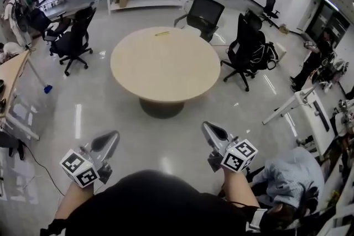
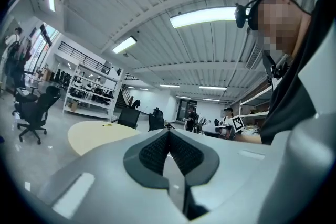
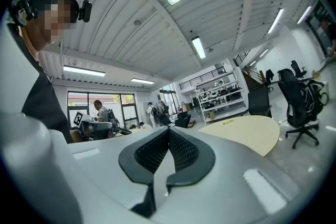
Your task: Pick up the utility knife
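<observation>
Round beige table (image 1: 165, 66) ahead, yellow utility knife (image 1: 162, 33) near its far edge; left gripper (image 1: 112, 136) and right gripper (image 1: 209, 128) both closed, empty, well short of it.

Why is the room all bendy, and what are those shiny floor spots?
Head view: the wide lens curves the room around the round beige table; the spots are lights mirrored in the glossy grey floor. Left gripper view: the long ceiling lamp glares white, corners black. Right gripper view: same black corners.
</observation>
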Demonstrator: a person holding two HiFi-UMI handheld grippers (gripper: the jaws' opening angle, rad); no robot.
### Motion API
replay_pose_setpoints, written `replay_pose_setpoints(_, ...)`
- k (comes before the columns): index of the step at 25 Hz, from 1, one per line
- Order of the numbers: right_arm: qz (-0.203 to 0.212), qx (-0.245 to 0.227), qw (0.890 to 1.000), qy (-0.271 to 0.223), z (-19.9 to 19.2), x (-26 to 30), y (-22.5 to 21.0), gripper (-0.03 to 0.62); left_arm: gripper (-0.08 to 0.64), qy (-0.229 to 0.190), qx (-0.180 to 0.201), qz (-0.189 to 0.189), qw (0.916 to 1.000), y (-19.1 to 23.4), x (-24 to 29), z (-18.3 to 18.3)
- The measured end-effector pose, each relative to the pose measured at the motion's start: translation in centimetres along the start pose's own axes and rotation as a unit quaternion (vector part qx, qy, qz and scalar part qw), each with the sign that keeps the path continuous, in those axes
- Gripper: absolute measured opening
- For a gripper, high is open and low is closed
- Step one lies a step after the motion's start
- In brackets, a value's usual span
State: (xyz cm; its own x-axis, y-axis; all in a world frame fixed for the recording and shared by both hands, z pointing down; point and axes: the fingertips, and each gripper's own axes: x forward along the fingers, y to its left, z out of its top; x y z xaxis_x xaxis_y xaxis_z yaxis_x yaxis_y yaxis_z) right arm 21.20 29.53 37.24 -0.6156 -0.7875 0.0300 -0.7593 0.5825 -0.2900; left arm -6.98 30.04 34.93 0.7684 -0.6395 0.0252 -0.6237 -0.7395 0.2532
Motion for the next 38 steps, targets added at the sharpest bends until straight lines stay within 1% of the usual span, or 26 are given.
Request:
replay_pose_setpoints(4,-0.018,0.003,1.0,0.002,0.4,-0.4,-3.5,0.015,0.0,-0.001,-0.002,-0.006,1.0,0.8,3.2,0.2)
replay_pose_setpoints(8,-0.035,0.001,0.999,-0.002,1.4,0.0,-5.4,0.015,0.0,0.003,-0.003,-0.023,0.9997,1.8,6.0,0.6)
replay_pose_setpoints(14,-0.071,-0.001,0.997,-0.001,1.6,2.3,-8.5,0.015,0.0,0.007,-0.011,-0.06,0.9981,5.7,10.6,0.3)
replay_pose_setpoints(19,-0.107,-0.007,0.994,-0.01,3.1,7.4,-11.0,0.015,-0.001,-0.002,-0.013,-0.089,0.996,12.3,14.3,1.9)
replay_pose_setpoints(21,-0.112,-0.009,0.994,-0.014,3.9,10.3,-11.5,0.015,0.0,-0.004,-0.008,-0.102,0.9947,15.0,15.7,2.9)
replay_pose_setpoints(24,-0.113,-0.026,0.993,-0.018,5.5,15.3,-12.1,0.015,0.0,-0.013,0.006,-0.115,0.9933,19.6,17.4,4.7)
replay_pose_setpoints(27,-0.112,-0.038,0.993,-0.024,6.9,20.4,-13.0,0.015,0.0,-0.02,0.006,-0.116,0.993,24.5,18.8,6.3)
replay_pose_setpoints(31,-0.108,-0.045,0.993,-0.022,7.8,25.8,-14.1,0.015,-0.001,-0.029,0.006,-0.111,0.9933,29.8,20.1,7.9)
replay_pose_setpoints(34,-0.109,-0.044,0.993,-0.016,8.0,28.9,-14.8,0.015,0.0,-0.027,-0.002,-0.109,0.9937,32.9,20.7,8.2)
replay_pose_setpoints(38,-0.109,-0.04,0.993,-0.003,7.7,31.6,-16.5,0.015,0.0,-0.022,-0.012,-0.101,0.9945,35.8,22.0,7.9)
